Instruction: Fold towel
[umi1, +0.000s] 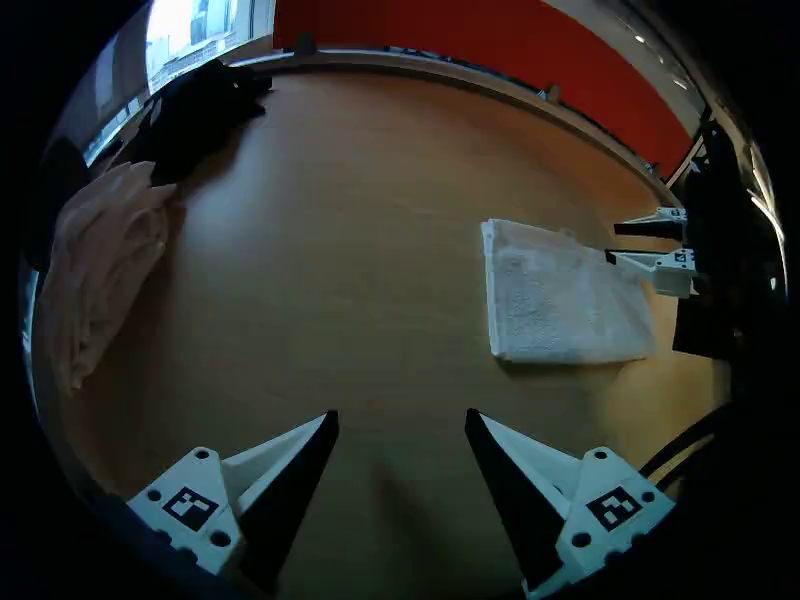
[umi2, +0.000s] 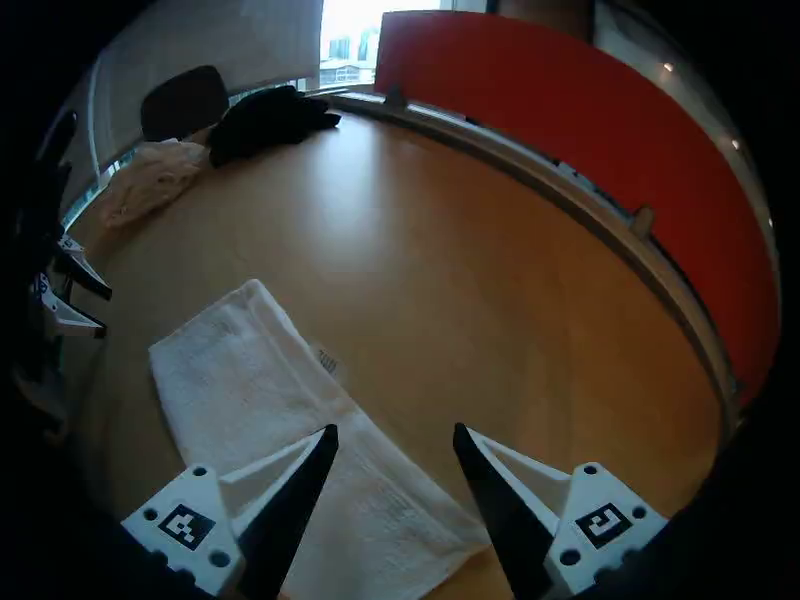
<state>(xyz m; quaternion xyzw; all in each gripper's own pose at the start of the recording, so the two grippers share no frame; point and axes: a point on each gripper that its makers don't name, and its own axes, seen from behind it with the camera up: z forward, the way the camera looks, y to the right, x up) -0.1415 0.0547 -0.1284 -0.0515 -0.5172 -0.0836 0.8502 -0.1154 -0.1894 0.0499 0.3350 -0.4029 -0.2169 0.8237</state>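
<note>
Wooden desk (umi1: 350, 250) is seen beneath both claws. Left claw (umi1: 400, 414) is held wide open and empty; the folded white towel (umi1: 565, 295) lies ahead to its right. Right claw (umi2: 395, 428) is spread open, empty, over the towel's near end. A red partition (umi2: 560, 110) is noted behind the desk.

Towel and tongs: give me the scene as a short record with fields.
towel: white towel, folded rectangle, flat on the wooden table
left tongs: left tongs open, empty, apart from the towel
right tongs: right tongs open, empty, over the towel's short end
other cloths: beige cloth and black cloth near the table's edge, away from the towel
backdrop: red panel behind the table
</note>
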